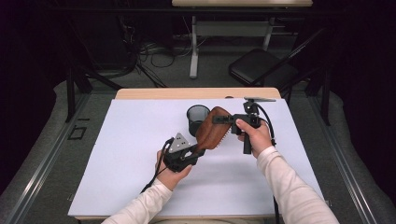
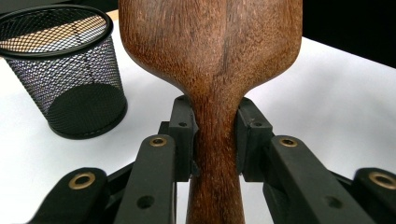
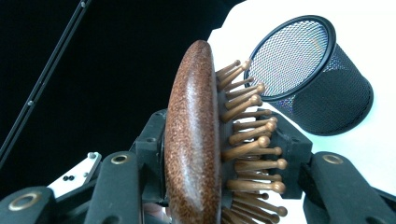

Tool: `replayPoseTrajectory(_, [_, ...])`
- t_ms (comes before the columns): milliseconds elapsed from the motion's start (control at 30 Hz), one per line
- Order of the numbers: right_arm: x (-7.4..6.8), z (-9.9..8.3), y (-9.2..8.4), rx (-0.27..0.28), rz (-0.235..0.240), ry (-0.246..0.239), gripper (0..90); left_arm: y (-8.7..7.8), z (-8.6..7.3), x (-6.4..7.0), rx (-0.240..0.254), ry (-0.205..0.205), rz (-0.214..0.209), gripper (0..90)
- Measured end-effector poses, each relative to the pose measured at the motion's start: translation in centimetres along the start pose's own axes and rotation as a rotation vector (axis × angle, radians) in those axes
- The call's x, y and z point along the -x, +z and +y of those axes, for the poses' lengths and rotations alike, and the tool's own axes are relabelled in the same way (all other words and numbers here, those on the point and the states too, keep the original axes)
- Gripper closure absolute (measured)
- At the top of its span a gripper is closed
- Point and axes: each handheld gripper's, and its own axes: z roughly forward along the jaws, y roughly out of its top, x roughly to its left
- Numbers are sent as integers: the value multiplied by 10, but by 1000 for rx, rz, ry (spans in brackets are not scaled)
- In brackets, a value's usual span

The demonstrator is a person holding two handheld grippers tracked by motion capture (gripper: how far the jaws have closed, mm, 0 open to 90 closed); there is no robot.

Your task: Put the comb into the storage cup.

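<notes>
Wooden hairbrush (image 1: pixel 212 128) is hanging in mid-air over the desk (image 1: pixel 116 154), just near & right of the mesh cup (image 1: pixel 197 117). Left gripper (image 1: pixel 195 150) is pinching its handle neck w/ jaws pressed on both sides. Right gripper (image 1: pixel 219 120) is clamping the head, one jaw on the back, other on the bristles, prob. to take over the brush for the cup.

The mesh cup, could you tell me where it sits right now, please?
In the high view the mesh cup stands upright on the white table, toward the far edge near the middle, just left of the wooden hairbrush.
</notes>
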Motion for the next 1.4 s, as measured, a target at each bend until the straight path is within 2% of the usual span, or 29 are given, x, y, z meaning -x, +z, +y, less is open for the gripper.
replayPoseTrajectory(533, [3,-1,1,-9,-24,61,490,2,-2,-1,-4,-8,-5,709])
replayPoseTrajectory(967, [4,-2,3,-6,-41,62,494,4,-3,-3,-10,-20,-10,695])
replayPoseTrajectory(1400, [6,0,-1,11,-61,61,495,3,-3,-6,1,-44,-13,638])
